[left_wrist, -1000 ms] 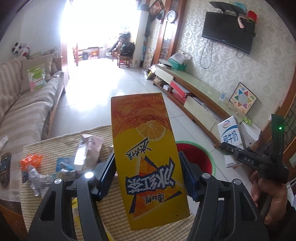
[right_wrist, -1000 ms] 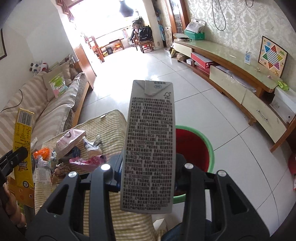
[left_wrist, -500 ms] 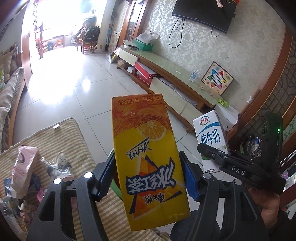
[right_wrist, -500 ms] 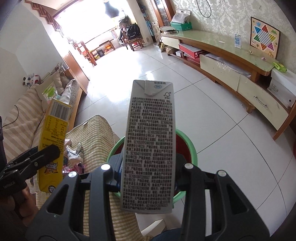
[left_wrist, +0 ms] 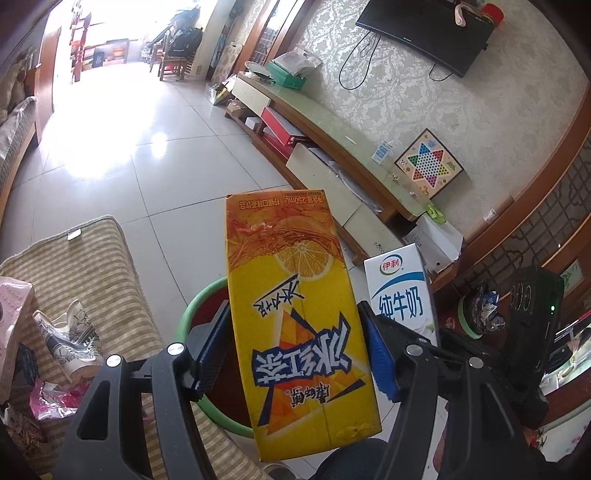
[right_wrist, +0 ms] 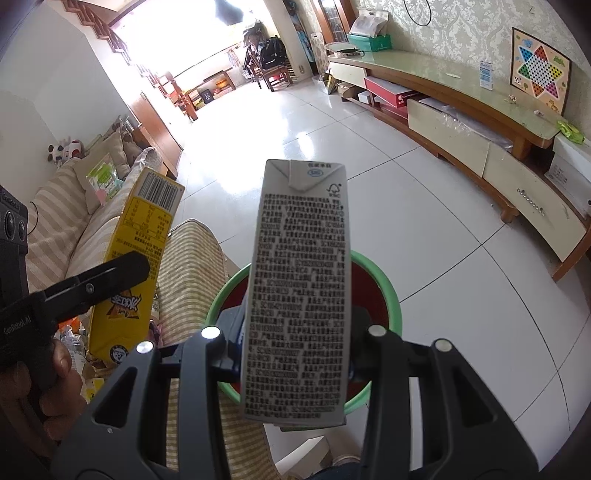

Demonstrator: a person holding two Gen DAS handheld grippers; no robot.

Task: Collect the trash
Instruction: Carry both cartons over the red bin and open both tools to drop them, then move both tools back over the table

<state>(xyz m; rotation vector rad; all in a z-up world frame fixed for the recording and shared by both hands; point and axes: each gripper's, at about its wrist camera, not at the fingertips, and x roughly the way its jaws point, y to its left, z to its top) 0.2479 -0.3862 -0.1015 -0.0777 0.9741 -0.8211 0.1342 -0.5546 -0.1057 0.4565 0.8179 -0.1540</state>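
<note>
**Left-wrist and right-wrist views: two drink cartons held over the red bin**

Left-wrist view, nearest first: the left gripper has its blue-padded jaws on either side of a yellow iced-tea carton, which stands upright between them, its printing upside down. The left pad lies against the carton's edge; a narrow gap seems to show on the right side, so whether the pads press cannot be told. The jaws have just been opening slightly, with the carton between them. Behind and below the carton sits a red bin with a green rim, on the floor just beside the striped cushion, where crumpled wrappers lie at the left edge.

Right-wrist view: the right gripper is clamped on a white milk carton, grey text panel facing the camera, directly above the bin's opening. The person's left hand grips the other tool at the left edge of this view.

Farther off, white floor tiles run to a long low TV cabinet along the wall, with a Chinese-checkers board leaning on it and a television above.
</note>
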